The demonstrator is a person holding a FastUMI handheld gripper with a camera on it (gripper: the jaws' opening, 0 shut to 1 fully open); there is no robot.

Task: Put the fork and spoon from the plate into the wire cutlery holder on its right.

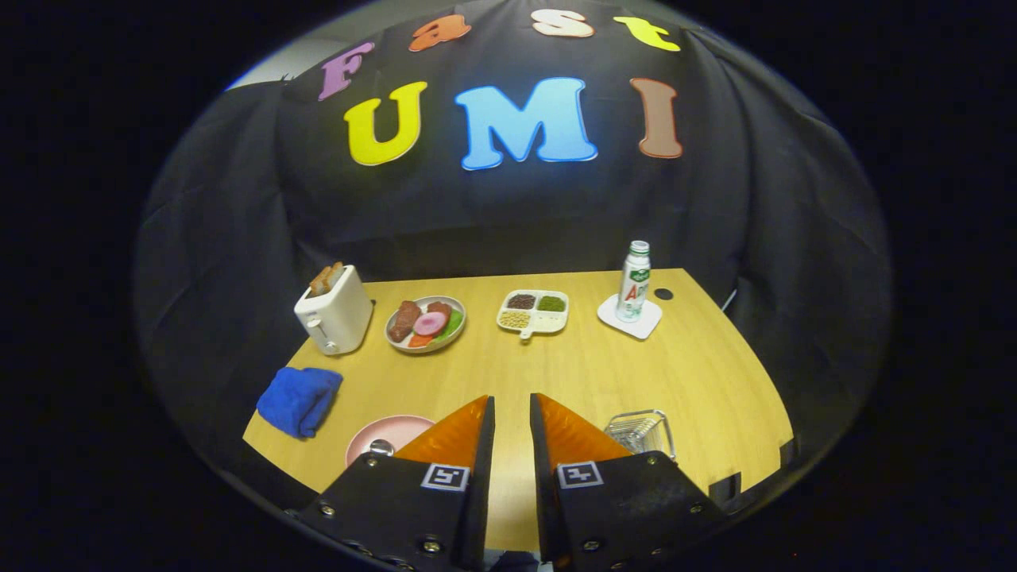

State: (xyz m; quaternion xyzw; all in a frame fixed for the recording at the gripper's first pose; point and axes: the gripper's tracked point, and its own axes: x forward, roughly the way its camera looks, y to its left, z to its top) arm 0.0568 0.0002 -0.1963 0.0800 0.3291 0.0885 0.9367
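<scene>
We hold the gripper (512, 413) empty, fingers a narrow gap apart. One pink plate (380, 434) lies just left of them, one spoon (380, 447) bowl showing; fork unseen, handle axis hidden. One wire cutlery holder (640, 431) sits just right. Beyond: one toaster (334, 311), one bottle (633, 282).
</scene>
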